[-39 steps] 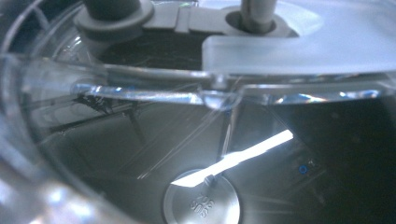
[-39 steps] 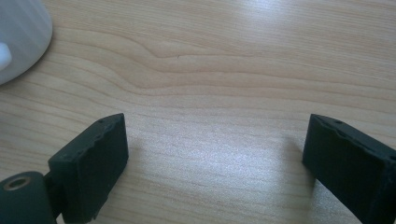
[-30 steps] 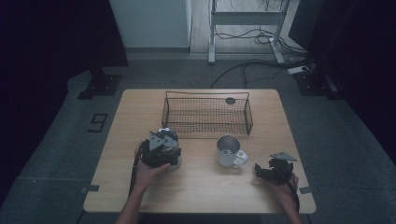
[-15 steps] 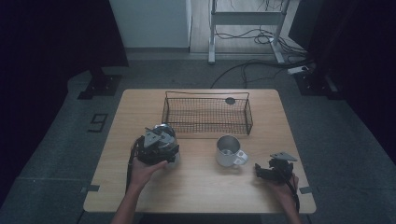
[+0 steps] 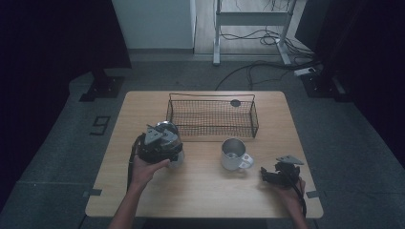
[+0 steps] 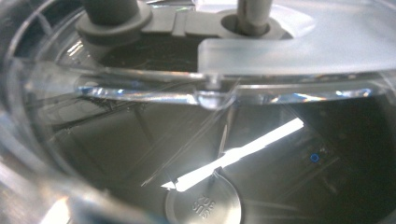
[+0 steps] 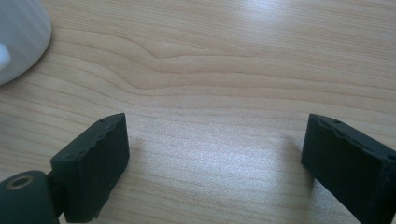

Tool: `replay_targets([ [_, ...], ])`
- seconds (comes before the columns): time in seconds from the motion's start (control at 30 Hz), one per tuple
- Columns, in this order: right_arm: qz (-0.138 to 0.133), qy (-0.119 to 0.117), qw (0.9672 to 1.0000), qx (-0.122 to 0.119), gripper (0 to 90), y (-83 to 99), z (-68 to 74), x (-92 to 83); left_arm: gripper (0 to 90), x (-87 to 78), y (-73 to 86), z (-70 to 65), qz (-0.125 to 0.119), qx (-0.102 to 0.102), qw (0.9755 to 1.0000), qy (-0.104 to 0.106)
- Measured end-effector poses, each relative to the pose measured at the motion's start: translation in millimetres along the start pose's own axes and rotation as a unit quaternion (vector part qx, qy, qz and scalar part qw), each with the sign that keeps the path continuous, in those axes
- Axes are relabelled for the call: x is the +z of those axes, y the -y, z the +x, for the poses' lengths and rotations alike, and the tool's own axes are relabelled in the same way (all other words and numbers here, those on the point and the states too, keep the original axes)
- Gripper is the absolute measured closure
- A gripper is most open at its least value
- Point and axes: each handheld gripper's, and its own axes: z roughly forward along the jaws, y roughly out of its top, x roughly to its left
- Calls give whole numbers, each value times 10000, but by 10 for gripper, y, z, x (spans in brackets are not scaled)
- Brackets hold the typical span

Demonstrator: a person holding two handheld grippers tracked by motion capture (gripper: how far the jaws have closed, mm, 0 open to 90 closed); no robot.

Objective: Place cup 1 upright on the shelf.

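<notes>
black left gripper [image 5: 160, 142] (grey three-cornered plate), black right gripper [image 5: 278, 172]; trailing cables

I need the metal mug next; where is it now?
In the high view the metal mug stands right of centre on the table, just before the wire basket.

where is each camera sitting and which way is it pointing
High view: above the person's side, looking forward and down on the table, wire basket, metal mug; both forearms and each hand-held gripper, left and right, show.
Left gripper view: rides the left one, pressed close to a clear container; its own jaws are hidden.
Right gripper view: rides the right one, looking down at the wood between its open black jaws.
Shared: high and right views both show the mug.
</notes>
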Motion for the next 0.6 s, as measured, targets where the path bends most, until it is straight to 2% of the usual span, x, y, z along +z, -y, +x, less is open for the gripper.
replay_targets([
  [0.33,0,0,10000,-1,73,0,0,0,42,21,-232,-25,-44,151,9999,57],
  [0.6,-1,3,10000,10,73,0,1,0,42,39,-352,2,-82,73,9999,73],
])
